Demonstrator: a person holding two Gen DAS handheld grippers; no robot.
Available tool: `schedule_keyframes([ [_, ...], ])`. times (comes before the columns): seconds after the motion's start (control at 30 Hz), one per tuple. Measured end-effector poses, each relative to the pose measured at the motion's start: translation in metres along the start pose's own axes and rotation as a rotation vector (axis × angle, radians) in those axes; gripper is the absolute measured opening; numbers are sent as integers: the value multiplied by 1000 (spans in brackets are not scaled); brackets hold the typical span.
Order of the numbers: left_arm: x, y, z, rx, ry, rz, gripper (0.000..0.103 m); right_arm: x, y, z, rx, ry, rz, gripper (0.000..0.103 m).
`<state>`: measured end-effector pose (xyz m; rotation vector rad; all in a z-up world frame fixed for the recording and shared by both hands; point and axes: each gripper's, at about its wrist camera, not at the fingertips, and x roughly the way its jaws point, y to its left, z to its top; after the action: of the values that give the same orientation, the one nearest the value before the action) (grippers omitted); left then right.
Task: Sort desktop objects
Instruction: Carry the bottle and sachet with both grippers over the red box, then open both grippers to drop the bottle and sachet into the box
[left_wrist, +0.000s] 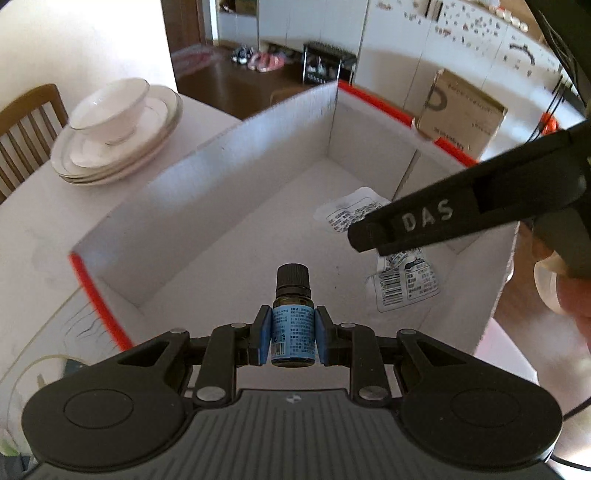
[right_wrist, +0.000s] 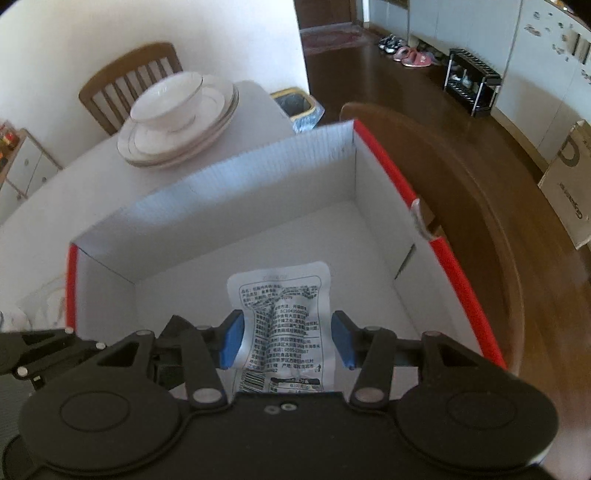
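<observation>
Two items are carried over an open white box (left_wrist: 236, 177) with red edges: a small dark bottle (left_wrist: 293, 317) is clamped in the left tongs (left_wrist: 292, 334), long axis along the fingers, black cap pointing away toward the box floor; a crumpled printed sachet (right_wrist: 284, 332) is gripped in the right tongs (right_wrist: 286, 339), lengthwise too. Stacked plates with a bowl (left_wrist: 110, 110) are seen on the white desk (left_wrist: 44, 229); dark wood flooring lies beyond.
</observation>
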<state>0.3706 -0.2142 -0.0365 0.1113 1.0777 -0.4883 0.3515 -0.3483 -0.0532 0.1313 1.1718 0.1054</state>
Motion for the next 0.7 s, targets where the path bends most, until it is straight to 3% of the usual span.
schedule_keyframes([
  [0.6,48,-7,1,27,203,6,23,40,-1,-3,-64,77,-60,52],
  [0.7,48,-6,0,22,205,-2,23,43,0,-2,-61,99,-56,54],
])
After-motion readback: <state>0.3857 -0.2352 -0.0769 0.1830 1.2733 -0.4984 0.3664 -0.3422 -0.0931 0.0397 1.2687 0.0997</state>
